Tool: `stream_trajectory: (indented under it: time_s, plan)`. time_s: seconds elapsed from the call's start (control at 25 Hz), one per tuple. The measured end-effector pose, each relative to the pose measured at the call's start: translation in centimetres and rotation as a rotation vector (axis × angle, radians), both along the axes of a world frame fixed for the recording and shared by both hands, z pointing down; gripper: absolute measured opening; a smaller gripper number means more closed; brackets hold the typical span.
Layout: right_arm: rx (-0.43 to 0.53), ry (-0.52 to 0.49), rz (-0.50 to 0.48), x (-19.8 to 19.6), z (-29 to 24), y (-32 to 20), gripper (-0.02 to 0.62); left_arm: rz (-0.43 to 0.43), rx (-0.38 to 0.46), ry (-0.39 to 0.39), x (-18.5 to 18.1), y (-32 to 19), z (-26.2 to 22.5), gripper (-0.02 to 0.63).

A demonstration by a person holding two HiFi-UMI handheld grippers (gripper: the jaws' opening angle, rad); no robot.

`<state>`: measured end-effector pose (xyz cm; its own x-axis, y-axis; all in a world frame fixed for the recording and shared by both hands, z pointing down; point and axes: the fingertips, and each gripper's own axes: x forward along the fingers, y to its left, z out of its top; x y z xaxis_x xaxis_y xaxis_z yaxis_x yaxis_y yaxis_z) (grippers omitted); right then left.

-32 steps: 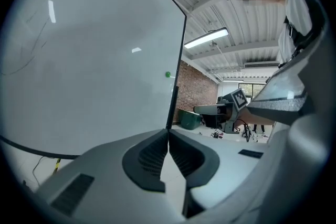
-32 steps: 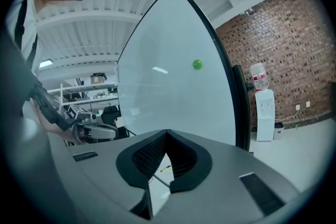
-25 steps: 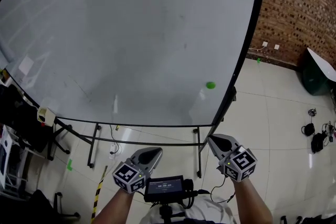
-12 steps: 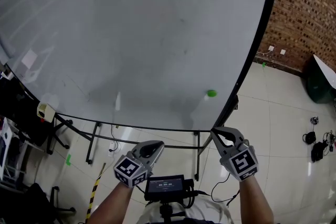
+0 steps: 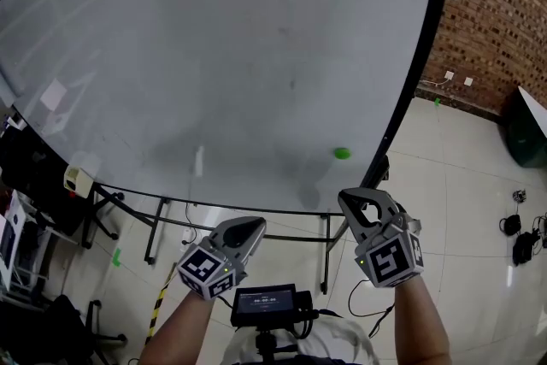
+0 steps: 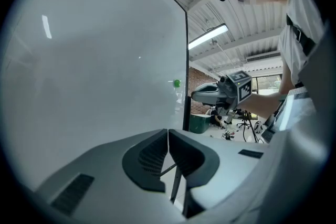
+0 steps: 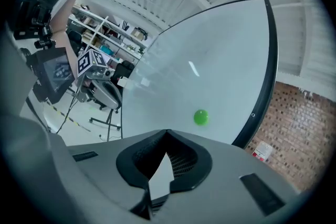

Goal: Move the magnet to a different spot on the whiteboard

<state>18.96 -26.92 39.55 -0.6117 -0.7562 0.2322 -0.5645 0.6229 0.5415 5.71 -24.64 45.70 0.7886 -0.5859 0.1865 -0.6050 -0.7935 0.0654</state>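
The magnet (image 5: 342, 153), a small green disc, is seen attached to the whiteboard (image 5: 214, 55) in its lower right region; it lies near the black frame edge (image 5: 408, 98) and above the bottom rail; it is touched by neither gripper.

The left gripper (image 5: 252, 228) is held below the bottom edge of the board, left of centre in the head view; in the left gripper view its jaws are closed tip to tip, and nothing is held between them; the magnet is seen far ahead and to the right of them, close to the frame edge.

The right gripper (image 5: 352, 203) is held below and slightly right of the magnet, near the lower right corner of the board; its jaws are likewise brought fully together, with nothing between the pads; in the right gripper view the magnet is seen above the closed tips, apart from them.

Each gripper is carried on a bare forearm; a small display unit (image 5: 267, 302) is mounted between the forearms at the bottom of the head view.

The board is carried on a dark metal stand (image 5: 154, 226) over a pale tiled floor (image 5: 461, 184); a brick wall (image 5: 504, 13) is seen to the right.
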Motion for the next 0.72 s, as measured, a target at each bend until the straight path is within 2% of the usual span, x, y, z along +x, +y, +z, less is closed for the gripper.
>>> stream_trajectory:
  time_s: [0.28, 0.44, 0.56, 0.72]
  plan:
    - [0.079, 0.008, -0.001, 0.2, -1.0, -1.0, 0.023, 0.011, 0.11, -0.133, 0.2, -0.6, -2.7, 0.034]
    - [0.142, -0.015, 0.037, 0.5, -2.4, -1.6, 0.023, 0.008, 0.137, -0.136, -0.1, -0.7, -3.5, 0.033]
    - [0.19, 0.049, 0.054, 0.7, -3.0, -1.6, 0.023, 0.022, 0.135, -0.117, 0.3, -0.5, -3.3, 0.034]
    - [0.273, 0.201, 0.069, 1.1, -3.7, -1.8, 0.043, 0.063, 0.141, -0.11, 1.2, -0.1, -2.6, 0.034]
